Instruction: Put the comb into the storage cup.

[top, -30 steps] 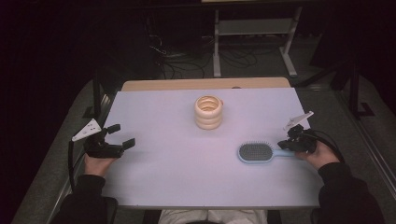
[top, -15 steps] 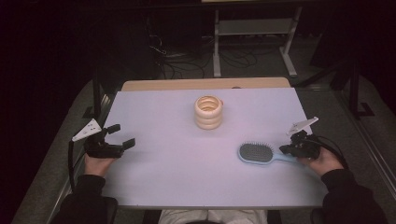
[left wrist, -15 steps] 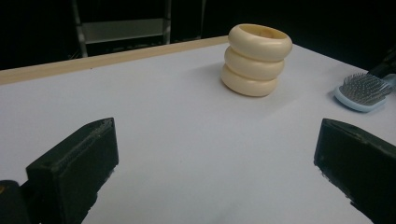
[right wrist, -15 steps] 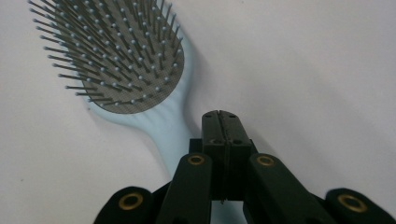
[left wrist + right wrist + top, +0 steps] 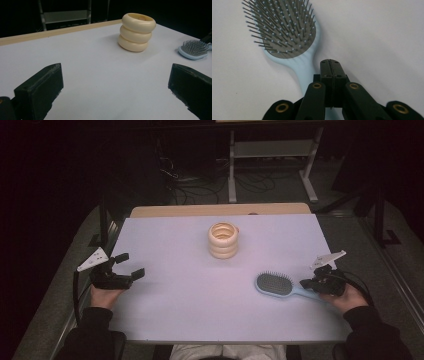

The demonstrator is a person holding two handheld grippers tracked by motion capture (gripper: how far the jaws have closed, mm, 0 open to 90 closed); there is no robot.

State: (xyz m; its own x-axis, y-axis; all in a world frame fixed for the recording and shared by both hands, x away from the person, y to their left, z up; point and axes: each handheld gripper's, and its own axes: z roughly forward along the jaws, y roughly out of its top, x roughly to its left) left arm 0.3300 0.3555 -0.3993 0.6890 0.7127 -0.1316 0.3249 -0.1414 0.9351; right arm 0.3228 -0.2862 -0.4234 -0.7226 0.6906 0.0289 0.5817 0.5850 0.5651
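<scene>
A light blue hairbrush (image 5: 274, 284) (image 5: 284, 30) lies bristles up on the pale table (image 5: 175, 315), right of centre, its handle pointing right. My right gripper (image 5: 306, 284) (image 5: 329, 63) is shut, jaws pressed together, and rests over the handle with nothing between them. A stack of three cream rings (image 5: 223, 240) (image 5: 137, 32) stands near the middle back. At the left edge my left gripper (image 5: 131, 264) (image 5: 115, 85) is held open and empty, pointing toward the rings. The brush (image 5: 193, 48) lies at the far right of its view.
A wooden strip (image 5: 175, 211) runs along the table's far edge. Beyond it, in the dark, are cables and a metal stand (image 5: 270, 150) on the floor. Cables trail from both grippers off the table's sides.
My right gripper has slid a little toward the near edge, down onto the brush handle. The brush, the rings and the left gripper have stayed put.
</scene>
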